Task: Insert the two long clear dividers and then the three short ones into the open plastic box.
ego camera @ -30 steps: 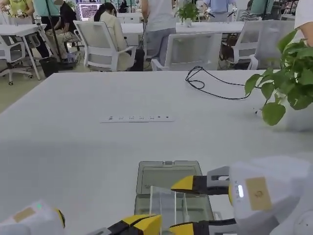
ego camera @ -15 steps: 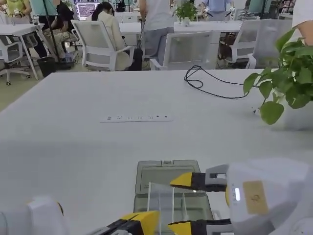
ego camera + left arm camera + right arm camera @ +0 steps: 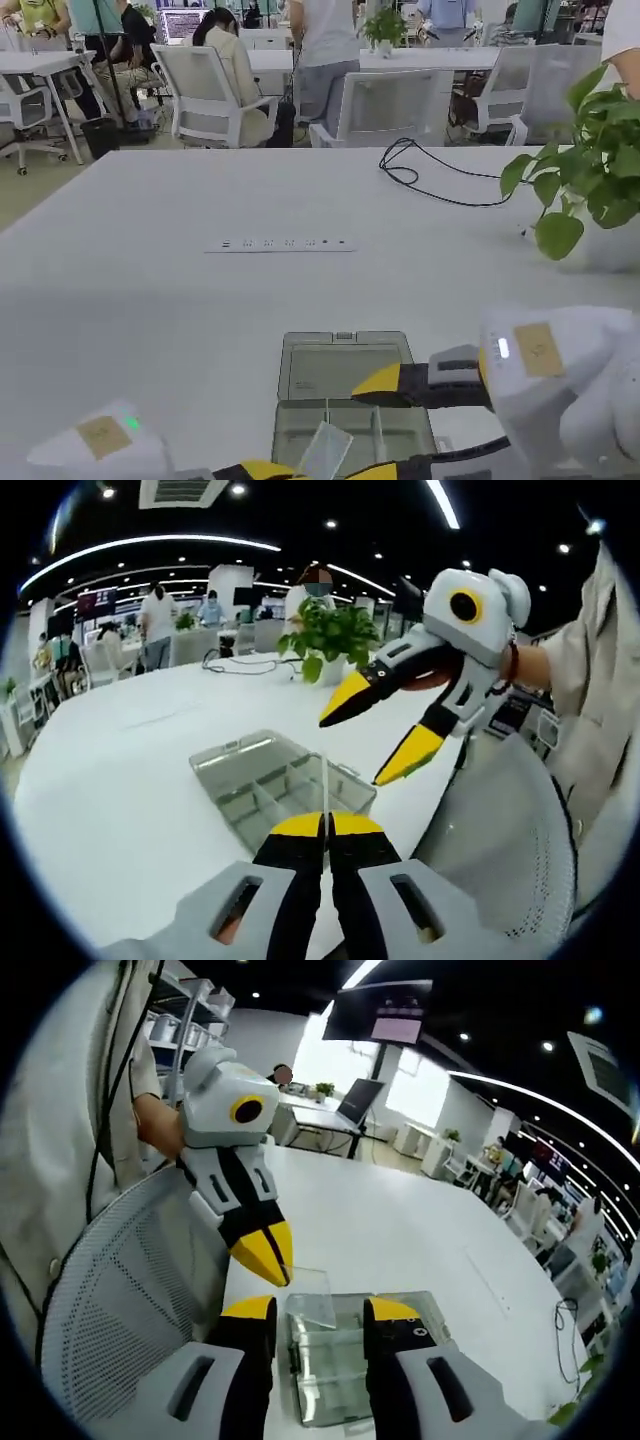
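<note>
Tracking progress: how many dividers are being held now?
1: a clear divider, pinched by the left gripper, jaws shut, above the plastic box; the right gripper holds none.

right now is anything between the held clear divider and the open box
Nothing visible: the thin clear plastic divider, pinched in the left gripper, hangs over the open grey-tinted plastic box; the right gripper hovers open alongside.

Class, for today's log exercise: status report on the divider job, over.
Left gripper shut on clear divider, tilted over open box. Right gripper open, close beside it. Right jaws may crowd the drop.
</note>
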Motion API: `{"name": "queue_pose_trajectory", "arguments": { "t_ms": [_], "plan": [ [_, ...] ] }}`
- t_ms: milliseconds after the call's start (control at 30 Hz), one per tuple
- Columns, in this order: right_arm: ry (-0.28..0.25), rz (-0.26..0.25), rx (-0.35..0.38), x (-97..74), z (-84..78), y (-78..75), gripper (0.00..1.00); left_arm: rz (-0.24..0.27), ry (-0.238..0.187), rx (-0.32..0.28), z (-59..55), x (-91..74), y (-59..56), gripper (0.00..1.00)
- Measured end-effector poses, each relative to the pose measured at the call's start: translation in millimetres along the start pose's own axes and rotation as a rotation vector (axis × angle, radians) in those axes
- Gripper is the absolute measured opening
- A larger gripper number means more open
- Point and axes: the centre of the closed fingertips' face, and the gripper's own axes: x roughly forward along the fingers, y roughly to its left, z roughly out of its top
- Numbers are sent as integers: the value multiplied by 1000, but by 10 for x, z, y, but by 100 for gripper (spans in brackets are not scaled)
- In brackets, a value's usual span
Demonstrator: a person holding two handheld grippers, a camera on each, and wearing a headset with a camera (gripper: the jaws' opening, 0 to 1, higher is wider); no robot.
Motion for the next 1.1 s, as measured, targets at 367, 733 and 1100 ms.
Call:
{"name": "queue_pose_trajectory", "arguments": {
  "t_ms": [367, 733, 1100],
  "plan": [
    [31, 128, 50, -40, -183, 159, 31, -106, 64, 193, -65, 60, -156, 0],
    [47, 214, 11, -7, -287, 326, 26, -213, 86, 286, -129, 51, -284, 0],
    [44, 263, -19, 50, -334, 414, 18, -257, 85, 324, -138, 55, -316, 0]
  ]
}}
